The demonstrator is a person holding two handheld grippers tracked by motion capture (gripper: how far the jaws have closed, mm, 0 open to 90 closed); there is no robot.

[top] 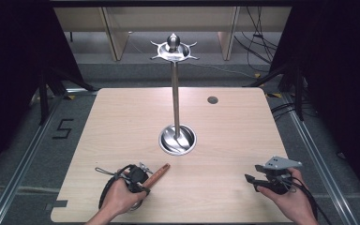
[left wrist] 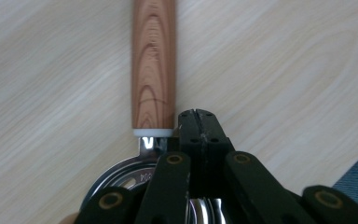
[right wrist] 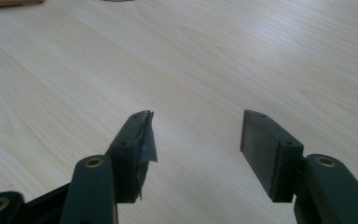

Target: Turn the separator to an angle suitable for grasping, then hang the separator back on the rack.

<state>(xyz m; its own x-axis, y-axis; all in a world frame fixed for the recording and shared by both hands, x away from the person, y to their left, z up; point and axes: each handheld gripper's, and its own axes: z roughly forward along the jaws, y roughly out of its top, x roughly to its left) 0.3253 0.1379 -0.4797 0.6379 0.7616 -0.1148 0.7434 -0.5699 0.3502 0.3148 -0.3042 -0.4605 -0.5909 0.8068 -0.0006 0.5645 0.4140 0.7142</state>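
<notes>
Centrally, the pale wooden table (top: pixel 122 122) carries a tall steel utensil stand (top: pixel 176 93). Just left of the left gripper (left wrist: pixel 196 114), whose jaws are pressed together with nothing between them, lies a wooden-handled steel utensil (left wrist: pixel 153 65). Right gripper (right wrist: pixel 196 135) jaws stand wide, empty.

Strainer (left wrist: pixel 135 175) bowl cut off by frame edge, partly hidden behind closed jaws, stamped marking unreadable
</notes>
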